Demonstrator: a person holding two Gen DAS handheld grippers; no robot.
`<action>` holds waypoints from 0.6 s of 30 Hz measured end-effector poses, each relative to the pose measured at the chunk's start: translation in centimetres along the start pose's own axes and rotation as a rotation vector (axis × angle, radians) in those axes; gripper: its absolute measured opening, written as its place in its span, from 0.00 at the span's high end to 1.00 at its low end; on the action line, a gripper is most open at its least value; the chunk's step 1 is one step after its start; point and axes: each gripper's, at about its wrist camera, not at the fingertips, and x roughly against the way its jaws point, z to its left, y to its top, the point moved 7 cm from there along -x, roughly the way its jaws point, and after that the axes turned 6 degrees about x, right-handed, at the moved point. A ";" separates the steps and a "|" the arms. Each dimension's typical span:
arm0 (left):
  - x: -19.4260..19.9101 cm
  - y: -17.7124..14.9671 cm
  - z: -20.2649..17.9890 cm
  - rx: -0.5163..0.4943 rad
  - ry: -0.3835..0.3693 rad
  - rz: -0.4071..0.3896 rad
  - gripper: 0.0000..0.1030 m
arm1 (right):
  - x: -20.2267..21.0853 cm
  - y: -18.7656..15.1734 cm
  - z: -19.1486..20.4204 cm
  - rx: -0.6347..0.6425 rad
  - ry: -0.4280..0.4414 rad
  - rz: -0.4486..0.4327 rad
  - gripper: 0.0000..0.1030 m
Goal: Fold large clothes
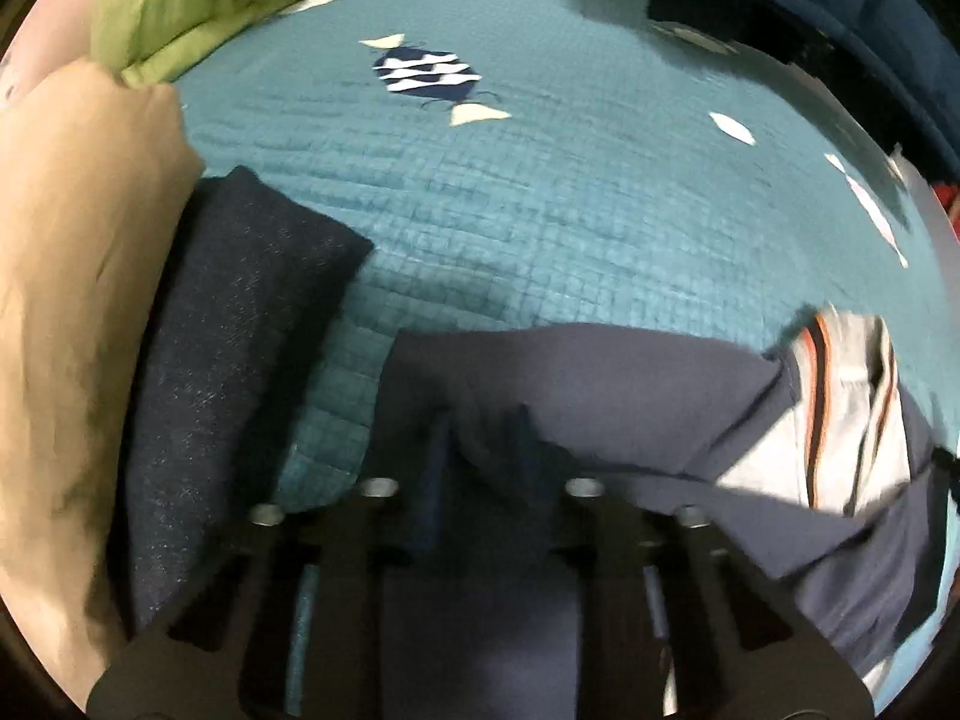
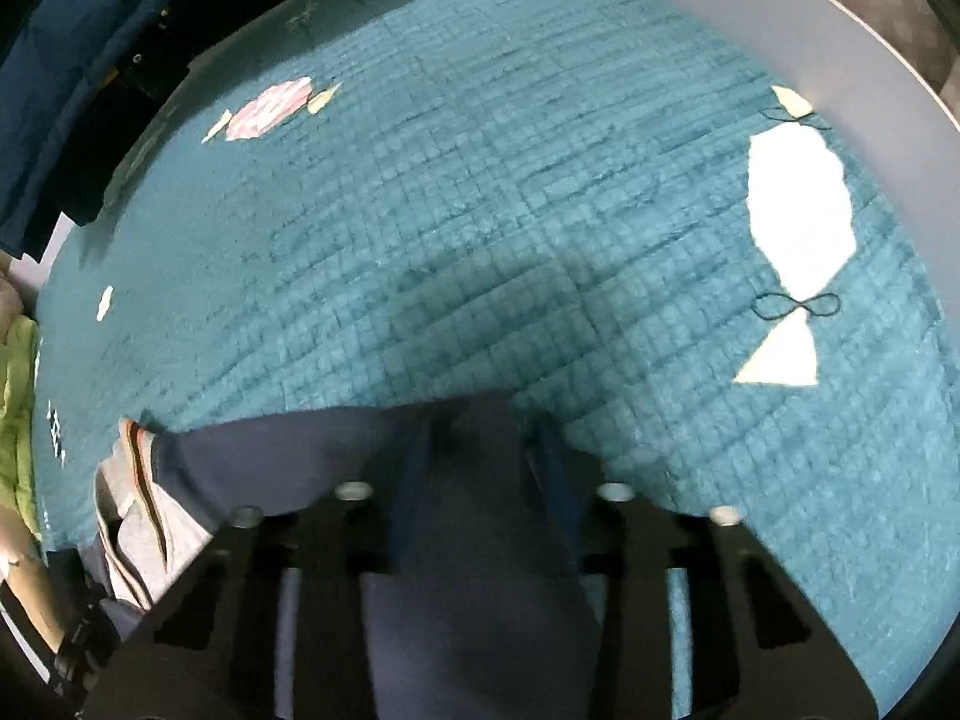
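A dark slate-blue garment point(image 1: 600, 396) with a grey panel striped in orange and black point(image 1: 834, 420) hangs between both grippers above the teal quilt point(image 1: 540, 192). My left gripper point(image 1: 483, 444) is shut on its edge; the cloth bunches between the blue fingers point(image 1: 435, 480). In the right wrist view the same garment point(image 2: 288, 456) runs off to the left, its striped grey part point(image 2: 132, 504) at the lower left. My right gripper point(image 2: 480, 438) is shut on the garment's edge, and cloth drapes down between the fingers point(image 2: 552, 462).
A folded dark navy garment point(image 1: 240, 324) lies at left on the quilt, beside a tan one point(image 1: 72, 276) and a lime-green one point(image 1: 192, 6). Dark blue clothes point(image 2: 90, 60) pile at the far edge. The quilt's pale border point(image 2: 810, 30) runs at right.
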 end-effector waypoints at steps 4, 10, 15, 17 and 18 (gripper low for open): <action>0.5 -0.3 -0.2 -0.040 0.008 -0.013 0.93 | 0.3 -0.4 -0.2 -0.008 0.018 -0.014 0.92; 1.4 -0.5 -0.7 -0.101 0.044 -0.038 0.93 | 0.8 -0.6 -0.3 -0.044 0.042 -0.031 0.93; 2.5 -0.6 -0.8 -0.113 0.038 -0.054 0.95 | 2.5 -0.6 -0.5 -0.040 0.057 -0.055 0.93; 3.1 -0.5 -1.0 -0.129 0.036 -0.067 0.95 | 3.4 -0.5 -0.5 -0.045 0.081 -0.072 0.93; 3.4 -0.5 -1.1 -0.133 0.035 -0.074 0.95 | 3.9 -0.4 -0.5 -0.043 0.087 -0.084 0.93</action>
